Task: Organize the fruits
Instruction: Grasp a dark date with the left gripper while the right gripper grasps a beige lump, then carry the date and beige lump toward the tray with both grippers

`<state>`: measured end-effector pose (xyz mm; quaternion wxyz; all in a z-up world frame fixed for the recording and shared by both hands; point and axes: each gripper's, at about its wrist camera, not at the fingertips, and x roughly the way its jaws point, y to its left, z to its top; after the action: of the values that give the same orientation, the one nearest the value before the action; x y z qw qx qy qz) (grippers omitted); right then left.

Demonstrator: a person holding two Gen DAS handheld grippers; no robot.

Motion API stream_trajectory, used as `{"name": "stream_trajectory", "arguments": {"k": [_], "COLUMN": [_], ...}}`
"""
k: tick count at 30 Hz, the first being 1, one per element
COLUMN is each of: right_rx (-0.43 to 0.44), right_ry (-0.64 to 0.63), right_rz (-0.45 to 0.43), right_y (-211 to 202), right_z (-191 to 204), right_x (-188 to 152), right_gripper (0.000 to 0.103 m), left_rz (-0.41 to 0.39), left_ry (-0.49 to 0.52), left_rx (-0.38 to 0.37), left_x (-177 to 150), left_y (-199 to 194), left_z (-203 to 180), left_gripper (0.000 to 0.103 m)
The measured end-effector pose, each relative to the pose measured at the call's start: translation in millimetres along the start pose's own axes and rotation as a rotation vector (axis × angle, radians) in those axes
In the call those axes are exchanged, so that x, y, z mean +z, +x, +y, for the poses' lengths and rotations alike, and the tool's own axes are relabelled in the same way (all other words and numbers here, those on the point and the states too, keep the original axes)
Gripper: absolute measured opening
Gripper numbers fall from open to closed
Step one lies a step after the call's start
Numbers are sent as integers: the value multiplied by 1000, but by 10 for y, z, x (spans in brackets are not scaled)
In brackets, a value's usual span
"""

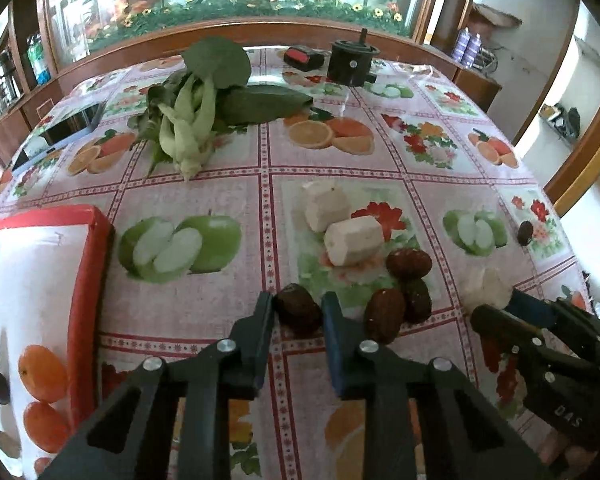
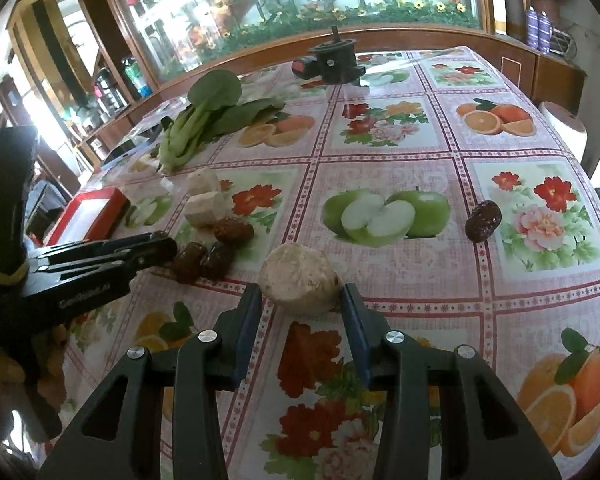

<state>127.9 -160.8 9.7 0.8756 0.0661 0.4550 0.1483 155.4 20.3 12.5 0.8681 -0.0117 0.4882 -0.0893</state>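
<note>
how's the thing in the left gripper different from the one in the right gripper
The left gripper is shut on a date, dark brown, wrinkled and small; the right gripper is clamped on a peeled root chunk, pale cream, smooth and much bulkier. The date fills a narrow gap between the pads, while the chunk spreads them wider. Both still sit on the tablecloth.
</note>
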Motion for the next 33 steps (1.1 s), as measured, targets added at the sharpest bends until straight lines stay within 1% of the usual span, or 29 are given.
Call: {"name": "stream_trajectory", "arguments": {"k": [2, 6, 8, 13, 19, 23, 29, 33], "right_rx": [-12, -72, -84, -73, -66, -60, -56, -66], "right_ry": [-4, -70, -101, -85, -60, -47, -18, -18], "right_rz": [-3, -24, -30, -33, -38, -37, -38, -32], "right_y": [12, 26, 9, -100, -302, -423, -597, -689], "right_z": [7, 92, 127, 105, 129, 185, 286, 364], "right_x": [14, -1, -21, -71, -176, -316, -538, -663], "right_gripper": [45, 42, 42, 42, 42, 42, 42, 42], "left_rz": [-3, -4, -2, 2, 3, 6, -24, -13], "left_ry": [-1, -18, -29, -56, -77, -98, -88, -111], "left_rx": [-2, -18, -23, -46, -82, -93, -80, -98], "left_x": [-13, -53, -84, -216, -452, -607, -857, -1011], "left_y": [-9, -43, -70, -168, -340, -449, -711, -823], "left_z": [6, 34, 54, 76, 78, 97, 23, 38], "left_gripper": [27, 27, 27, 27, 27, 27, 27, 27]}}
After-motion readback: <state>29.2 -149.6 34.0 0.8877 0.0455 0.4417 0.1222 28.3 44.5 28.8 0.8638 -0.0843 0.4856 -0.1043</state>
